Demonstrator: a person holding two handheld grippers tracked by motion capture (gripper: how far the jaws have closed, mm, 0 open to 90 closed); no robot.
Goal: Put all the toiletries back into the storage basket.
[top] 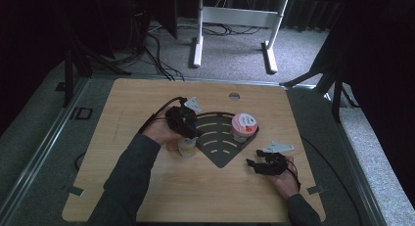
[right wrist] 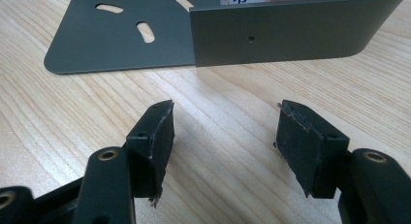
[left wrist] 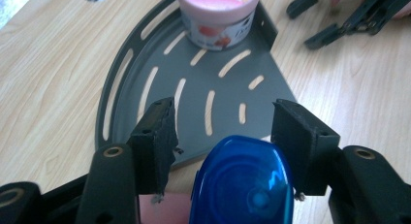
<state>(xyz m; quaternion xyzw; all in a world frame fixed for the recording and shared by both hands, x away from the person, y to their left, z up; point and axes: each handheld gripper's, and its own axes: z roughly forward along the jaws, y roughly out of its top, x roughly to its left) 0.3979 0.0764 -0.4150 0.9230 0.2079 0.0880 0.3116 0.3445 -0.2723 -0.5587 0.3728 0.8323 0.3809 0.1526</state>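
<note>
Bottle (left wrist: 242, 180) cut off below blue cap, between parted left gripper (left wrist: 220, 136) pads untouched, right gripper (right wrist: 225, 146) spread, empty.

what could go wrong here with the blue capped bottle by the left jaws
1. The blue-capped bottle stands between the left gripper jaws, which look apart from it; any sideways drift could knock it over at the edge of the grey slotted tray.
2. If moved onto the tray, it could bump the pink-lidded tub in the corner by the tray wall.
3. The right gripper is open, resting off the tray, so nothing steadies the tray if pushed.
</note>
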